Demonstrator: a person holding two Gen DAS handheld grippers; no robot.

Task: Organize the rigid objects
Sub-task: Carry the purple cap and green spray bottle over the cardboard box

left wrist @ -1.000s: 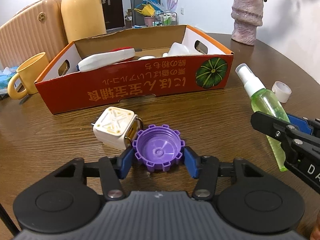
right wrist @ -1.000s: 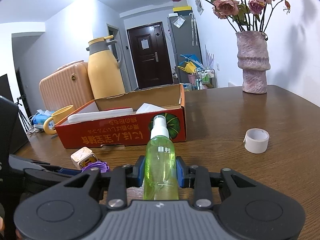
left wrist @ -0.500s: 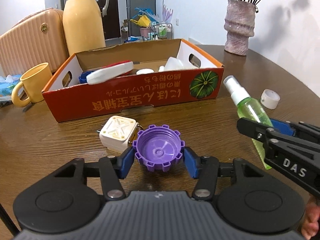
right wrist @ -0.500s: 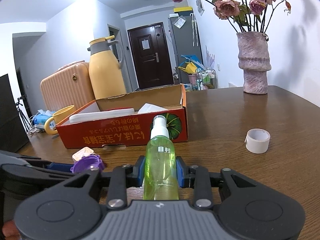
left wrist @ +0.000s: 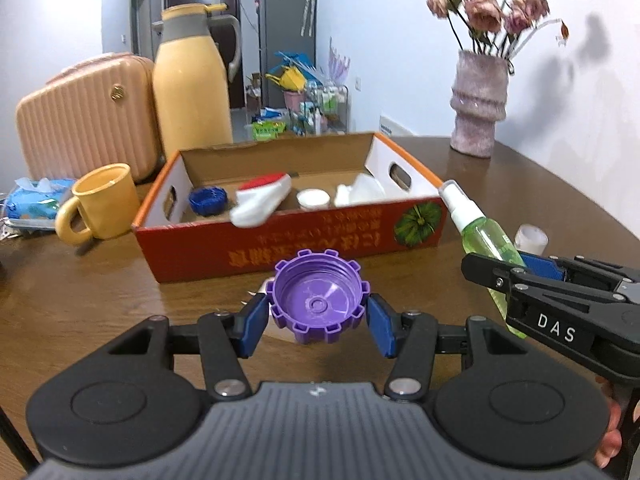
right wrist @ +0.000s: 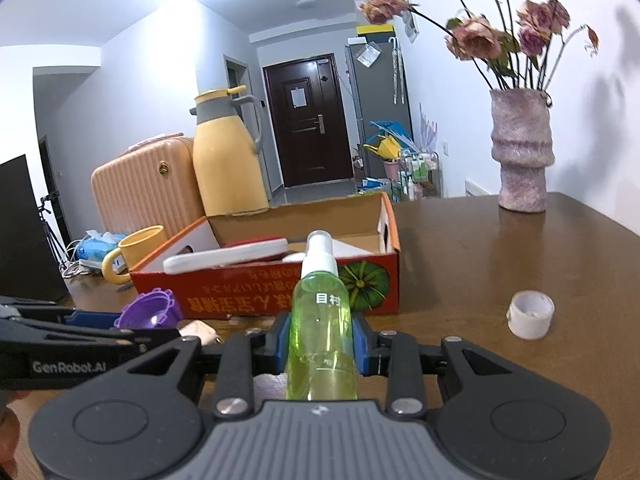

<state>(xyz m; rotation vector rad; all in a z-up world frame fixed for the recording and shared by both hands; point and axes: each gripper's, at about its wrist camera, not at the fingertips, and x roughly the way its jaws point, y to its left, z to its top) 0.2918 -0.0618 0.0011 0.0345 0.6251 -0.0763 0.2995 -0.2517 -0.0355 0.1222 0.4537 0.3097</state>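
Right gripper (left wrist: 516, 276) side, as you see it from the left wrist: "DAS" in white letters.
Left gripper (right wrist: 160, 330) side, as you see it from the right wrist: "GenRobot.AI" in pale letters.
Green spray bottle (right wrist: 322, 336) in your right gripper: two white characters, "目村".
Red cardboard box (left wrist: 296, 250) front wall: a row of yellow East Asian characters printed upside down beside a green pumpkin picture; you cannot read them reliably.

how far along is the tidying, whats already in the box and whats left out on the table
Partly done. The box already holds a blue cap, a white and red item and a white lid. In hand: left gripper grips the purple cap, right gripper the green spray bottle. The white cube and tape roll remain out.
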